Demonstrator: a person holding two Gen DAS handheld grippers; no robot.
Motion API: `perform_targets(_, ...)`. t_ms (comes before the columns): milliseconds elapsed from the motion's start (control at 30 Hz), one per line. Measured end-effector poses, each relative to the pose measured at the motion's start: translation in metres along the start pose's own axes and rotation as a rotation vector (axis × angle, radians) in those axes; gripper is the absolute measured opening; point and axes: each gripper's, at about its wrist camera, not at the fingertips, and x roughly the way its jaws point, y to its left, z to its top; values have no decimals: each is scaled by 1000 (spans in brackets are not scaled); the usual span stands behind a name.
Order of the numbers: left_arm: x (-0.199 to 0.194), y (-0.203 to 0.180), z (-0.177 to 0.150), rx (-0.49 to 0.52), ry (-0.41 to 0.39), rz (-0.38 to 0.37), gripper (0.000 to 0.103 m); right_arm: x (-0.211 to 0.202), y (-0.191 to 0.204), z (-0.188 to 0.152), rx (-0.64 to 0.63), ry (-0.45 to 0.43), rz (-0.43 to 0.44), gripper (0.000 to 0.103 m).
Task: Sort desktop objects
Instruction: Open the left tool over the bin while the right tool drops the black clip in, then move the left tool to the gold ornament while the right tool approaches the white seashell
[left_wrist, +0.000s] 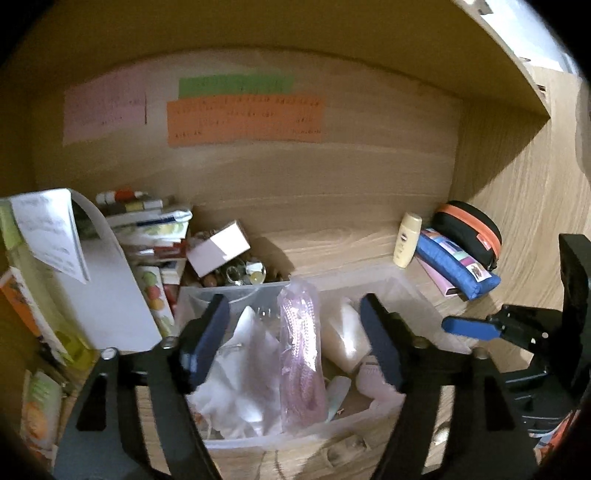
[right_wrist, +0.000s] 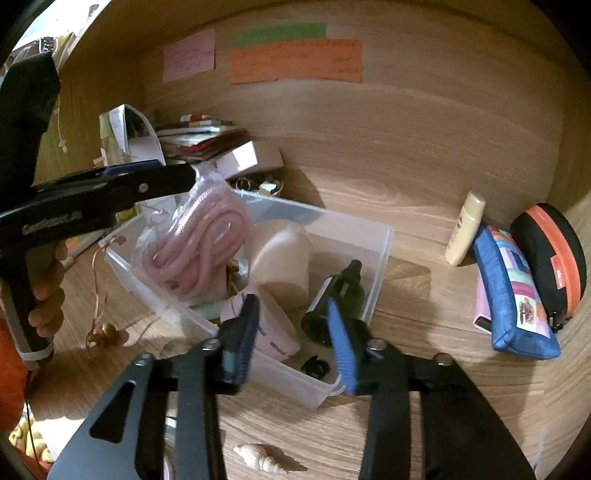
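A clear plastic bin (left_wrist: 406, 291) (right_wrist: 384, 236) stands on the wooden desk. In it a pink rope in a clear bag (left_wrist: 299, 354) (right_wrist: 195, 243) stands upright, beside a cream bottle (left_wrist: 347, 339) (right_wrist: 284, 254), a dark green bottle (right_wrist: 340, 291), a pink tube (right_wrist: 273, 332) and white crumpled wrap (left_wrist: 243, 369). My left gripper (left_wrist: 295, 339) is open over the bin, its fingers wide on either side of the rope bag and clear of it. My right gripper (right_wrist: 291, 332) is open at the bin's near corner, with nothing pressed between its pads.
A sunscreen bottle (right_wrist: 465, 232), a blue pouch (right_wrist: 513, 295) and a black-and-orange case (right_wrist: 554, 258) lie at the right. Stacked books (left_wrist: 147, 236) and a small white box (left_wrist: 218, 247) crowd the left. A seashell (right_wrist: 258, 458) and a gold ribbon (right_wrist: 107, 332) lie near the front.
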Motion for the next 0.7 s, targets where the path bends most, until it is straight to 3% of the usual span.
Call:
perform_targets(100, -10, -4, 2, 12, -2, 22, 82, -4, -2, 1, 3, -20, -3, 54)
perform_targets(133, -13, -4, 2, 11, -2, 32, 94, -4, -2, 1, 3, -24, -2, 58)
perform_targets(167, -17, -4, 2, 9, -9, 50, 98, -6, -2, 1, 5, -33, -8, 63)
perform_targets(333, -41, -4, 3, 17, -42, 128, 99, -24, 0, 5, -1, -111, -82, 69)
perform_targets(400, -48, -2, 2, 17, -36, 144, 102, -35, 0, 6, 7, -128, -83, 78)
perform_targets(700, -77, 2, -15, 46, -13, 142, 102, -67, 4, -8, 6, -130, -121, 80)
